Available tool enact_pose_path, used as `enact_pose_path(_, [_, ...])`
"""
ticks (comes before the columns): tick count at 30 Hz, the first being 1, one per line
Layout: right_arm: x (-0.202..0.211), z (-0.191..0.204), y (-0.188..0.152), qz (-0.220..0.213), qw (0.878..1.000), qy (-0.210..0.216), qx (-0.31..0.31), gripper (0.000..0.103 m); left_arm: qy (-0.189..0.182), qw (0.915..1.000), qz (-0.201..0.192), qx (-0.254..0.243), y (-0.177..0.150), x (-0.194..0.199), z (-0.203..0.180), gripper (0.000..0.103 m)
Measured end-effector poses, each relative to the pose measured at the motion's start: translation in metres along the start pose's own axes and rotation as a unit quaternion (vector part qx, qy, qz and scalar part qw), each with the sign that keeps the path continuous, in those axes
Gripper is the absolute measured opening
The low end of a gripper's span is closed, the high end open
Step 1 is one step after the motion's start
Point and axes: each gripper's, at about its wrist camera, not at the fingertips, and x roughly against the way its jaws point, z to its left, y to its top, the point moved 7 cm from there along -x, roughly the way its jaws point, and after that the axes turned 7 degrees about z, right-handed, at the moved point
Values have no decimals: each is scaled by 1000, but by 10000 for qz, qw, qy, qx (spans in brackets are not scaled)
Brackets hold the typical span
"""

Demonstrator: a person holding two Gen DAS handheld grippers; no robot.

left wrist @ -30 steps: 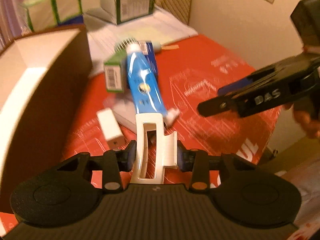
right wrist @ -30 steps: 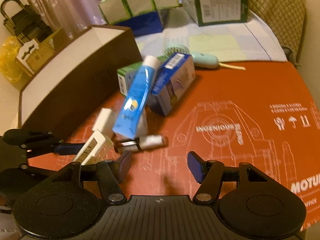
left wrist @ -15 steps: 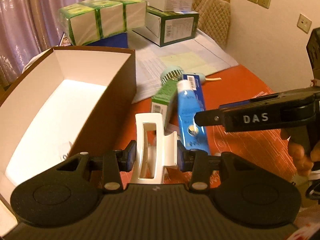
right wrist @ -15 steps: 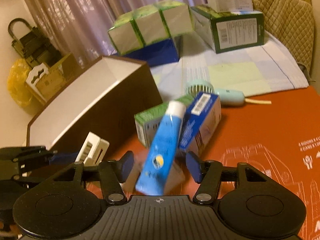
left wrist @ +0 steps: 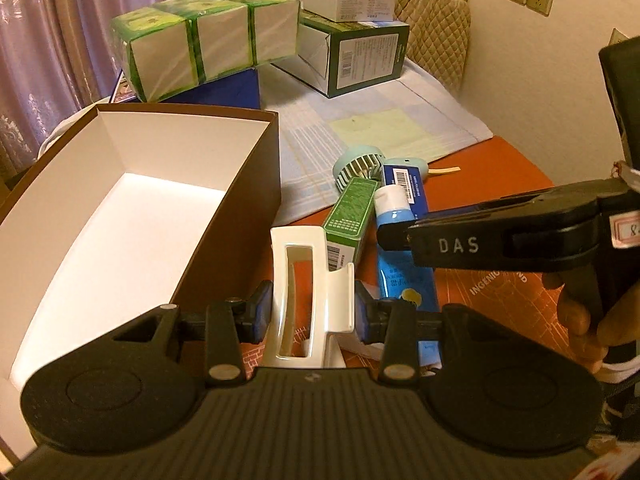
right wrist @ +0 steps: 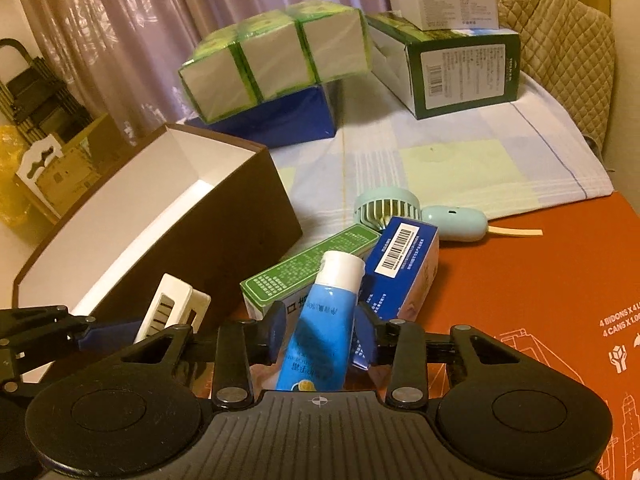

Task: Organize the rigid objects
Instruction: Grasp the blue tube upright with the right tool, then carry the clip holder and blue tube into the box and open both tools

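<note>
My left gripper (left wrist: 310, 314) is shut on a white hair clip (left wrist: 312, 264), held upright beside the open brown box (left wrist: 192, 114) with its white inside. My right gripper (right wrist: 320, 326) has its jaws closing on a blue tube (right wrist: 332, 304) with a white cap; both pads press its sides. The tube leans on a green carton (right wrist: 312, 264) and a blue carton (right wrist: 404, 264). A mint hand fan (right wrist: 388, 206) lies behind them. The right wrist view shows the clip (right wrist: 172, 308) at lower left, next to the box wall (right wrist: 200, 248).
Wrapped tissue packs (left wrist: 208, 44) and a green-and-white carton (left wrist: 360, 56) stand at the back on a pale cloth (left wrist: 360, 128). Orange printed cardboard (right wrist: 540, 280) covers the near right. A hand (left wrist: 580, 320) holds the right gripper. A quilted chair back stands in the far corner.
The left gripper has carried the clip up and over toward the box, whose inside now shows. The right gripper has moved forward around the blue tube and closed on it.
</note>
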Motion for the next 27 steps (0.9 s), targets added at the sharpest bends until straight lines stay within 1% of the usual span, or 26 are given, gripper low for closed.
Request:
enact_pose_path(12, [-19, -1, 7, 208, 9992, -351, 1, 36, -41, 9999, 127, 28, 5, -18, 3, 35])
enact_pose_path(13, [-19, -1, 7, 189, 9992, -357, 17, 35, -41, 9999, 135, 34, 5, -19, 3, 35])
enact_pose_path(14, [-20, -1, 7, 184, 9991, -372, 35, 33, -39, 9999, 141, 44, 5, -19, 3, 35])
enact_pose_path(18, [-17, 0, 8, 101, 9993, -332, 138, 28, -22, 9999, 120, 89, 4, -18, 4, 35])
enact_pose_path(27, [2, 6, 5, -119, 9996, -86, 247, 27, 26, 9998, 52, 183, 0, -9, 3, 35])
